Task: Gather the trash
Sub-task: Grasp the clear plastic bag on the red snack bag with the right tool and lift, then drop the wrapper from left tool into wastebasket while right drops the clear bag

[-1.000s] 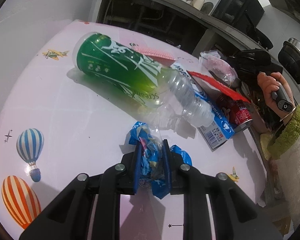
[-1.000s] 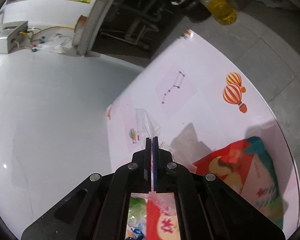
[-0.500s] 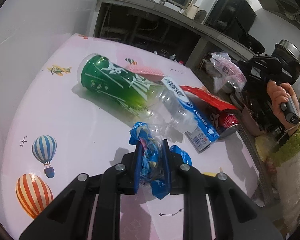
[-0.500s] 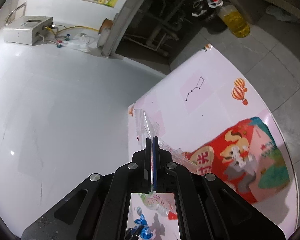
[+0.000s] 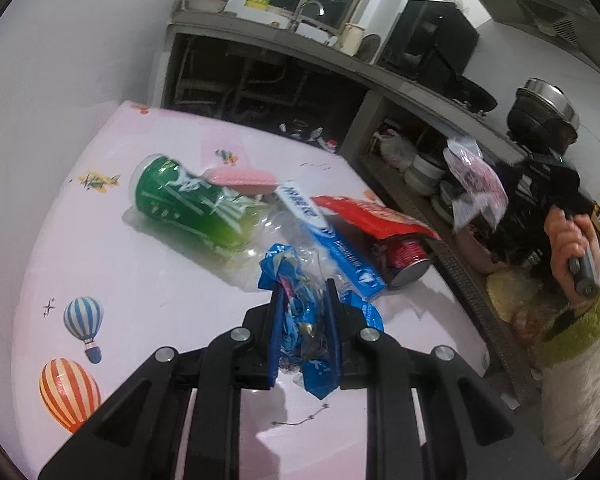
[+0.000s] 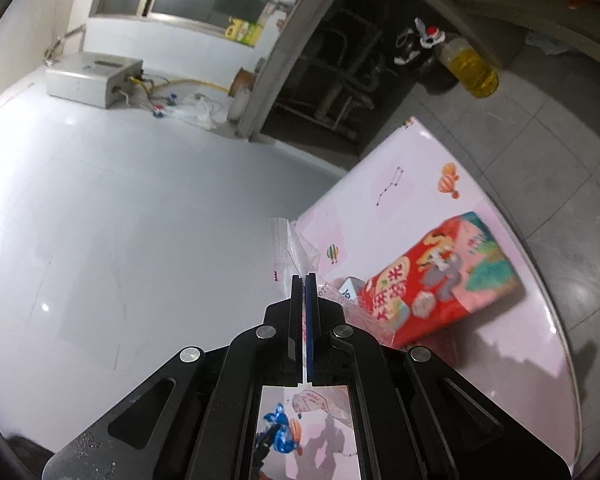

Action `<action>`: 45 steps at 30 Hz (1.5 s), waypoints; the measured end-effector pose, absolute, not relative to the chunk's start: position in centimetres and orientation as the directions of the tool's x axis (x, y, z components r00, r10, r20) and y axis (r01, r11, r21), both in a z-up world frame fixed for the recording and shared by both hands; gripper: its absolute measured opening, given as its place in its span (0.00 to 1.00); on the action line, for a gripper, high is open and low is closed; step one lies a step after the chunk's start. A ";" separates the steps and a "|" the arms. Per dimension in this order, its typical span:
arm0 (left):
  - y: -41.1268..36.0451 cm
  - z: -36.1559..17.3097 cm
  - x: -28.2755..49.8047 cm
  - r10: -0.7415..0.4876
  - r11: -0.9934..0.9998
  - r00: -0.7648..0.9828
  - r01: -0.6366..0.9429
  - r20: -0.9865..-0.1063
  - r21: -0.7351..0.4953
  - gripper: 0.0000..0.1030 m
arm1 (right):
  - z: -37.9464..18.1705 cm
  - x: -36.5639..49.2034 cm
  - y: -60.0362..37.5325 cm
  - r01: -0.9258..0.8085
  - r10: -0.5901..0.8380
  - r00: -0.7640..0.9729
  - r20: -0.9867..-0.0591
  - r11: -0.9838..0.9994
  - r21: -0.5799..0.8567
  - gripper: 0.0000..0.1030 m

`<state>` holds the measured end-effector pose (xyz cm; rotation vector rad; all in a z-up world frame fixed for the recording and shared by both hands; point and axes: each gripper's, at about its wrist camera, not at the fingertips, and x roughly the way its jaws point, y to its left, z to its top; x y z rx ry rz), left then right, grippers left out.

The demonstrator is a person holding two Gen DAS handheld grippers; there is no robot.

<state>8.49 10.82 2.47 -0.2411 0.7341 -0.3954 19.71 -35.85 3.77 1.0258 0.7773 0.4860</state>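
Observation:
My left gripper [image 5: 303, 292] is shut on a crumpled blue wrapper [image 5: 298, 320], held just above the pink table [image 5: 140, 280]. Beyond it lie a green plastic bottle [image 5: 188, 208], a blue and white box [image 5: 332, 244], a red can [image 5: 406, 260] and a red snack bag [image 5: 372, 216]. My right gripper [image 6: 304, 280] is shut on a clear plastic wrapper [image 6: 294, 250], raised over the table edge. The same wrapper [image 5: 476, 180] shows at the right of the left wrist view, with a hand [image 5: 572, 240] on the handle. The red snack bag [image 6: 440, 276] lies below it.
A kitchen counter [image 5: 340, 60] with open shelves, a sink and a black pot [image 5: 544, 112] runs behind the table. A bottle of yellow oil [image 6: 470, 68] stands on the tiled floor. A white wall lies to the left. A green-cuffed sleeve [image 5: 576, 340] is at the right.
Both grippers have risen with their wrappers. The left has drawn back from the bottle. The right has swung across, bringing the red snack bag and more of the table into view.

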 end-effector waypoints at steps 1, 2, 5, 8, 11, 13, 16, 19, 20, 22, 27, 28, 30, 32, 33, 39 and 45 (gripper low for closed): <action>10.6 2.7 8.5 -0.438 0.896 0.672 0.274 -0.597 -0.349 0.18 | 3.7 18.8 -36.4 -0.007 0.682 0.652 -0.333 0.443 0.896 0.00; 10.2 3.0 8.4 -0.449 0.891 0.670 0.289 -0.592 -0.349 0.18 | 3.5 17.6 -37.2 -0.005 0.673 0.665 -0.323 0.437 0.900 0.00; 8.5 3.8 8.4 -0.478 0.878 0.659 0.333 -0.581 -0.344 0.18 | 3.2 14.5 -39.2 0.003 0.646 0.701 -0.301 0.420 0.908 0.00; 6.9 4.5 8.5 -0.512 0.859 0.642 0.380 -0.570 -0.343 0.18 | 2.7 11.5 -41.3 0.025 0.605 0.741 -0.293 0.411 0.911 0.00; 4.2 5.4 8.6 -0.559 0.828 0.613 0.445 -0.558 -0.341 0.18 | 2.1 8.7 -43.3 0.053 0.563 0.773 -0.293 0.402 0.914 0.00; 2.3 5.9 8.8 -0.588 0.806 0.591 0.483 -0.553 -0.341 0.18 | 1.6 7.0 -44.4 0.068 0.539 0.792 -0.287 0.389 0.919 0.00; -0.9 6.8 8.9 -0.624 0.772 0.554 0.544 -0.551 -0.327 0.18 | 0.1 4.2 -46.4 0.101 0.493 0.824 -0.280 0.359 0.928 0.00; -4.7 7.4 9.3 -0.664 0.728 0.498 0.602 -0.558 -0.329 0.18 | -1.5 2.2 -48.1 0.133 0.458 0.846 -0.272 0.313 0.940 0.00; -6.2 7.6 9.4 -0.674 0.713 0.480 0.621 -0.561 -0.325 0.18 | -2.0 1.9 -48.6 0.141 0.449 0.852 -0.271 0.301 0.943 0.00; -8.4 7.9 9.6 -0.688 0.688 0.449 0.654 -0.570 -0.316 0.18 | -3.3 0.8 -49.7 0.158 0.426 0.865 -0.264 0.268 0.950 0.00; -16.3 8.0 10.2 -0.703 0.617 0.343 0.729 -0.623 -0.295 0.18 | -6.1 -1.0 -52.3 0.189 0.385 0.888 -0.253 0.198 0.962 0.00; -17.4 7.8 10.2 -0.703 0.608 0.328 0.739 -0.631 -0.292 0.18 | -6.7 -1.2 -52.8 0.194 0.377 0.892 -0.250 0.182 0.964 0.00; -20.8 7.3 10.6 -0.688 0.590 0.297 0.760 -0.662 -0.273 0.18 | -8.4 -1.8 -54.0 0.213 0.354 0.901 -0.250 0.142 0.967 0.00; -25.0 6.3 11.3 -0.668 0.566 0.248 0.781 -0.702 -0.263 0.18 | -9.9 -2.3 -55.3 0.228 0.332 0.909 -0.251 0.106 0.968 0.00; -26.6 5.8 11.6 -0.657 0.558 0.225 0.787 -0.720 -0.263 0.18 | -10.7 -2.5 -55.9 0.238 0.319 0.913 -0.253 0.087 0.967 0.00; -36.7 0.4 14.6 -0.532 0.547 0.112 0.802 -0.839 -0.239 0.18 | -14.8 -2.8 -59.1 0.300 0.248 0.922 -0.297 0.028 0.953 0.00; -43.0 -4.4 16.6 -0.447 0.547 0.070 0.810 -0.892 -0.211 0.18 | -19.4 -1.8 -61.0 0.341 0.243 0.915 -0.321 -0.044 0.939 0.00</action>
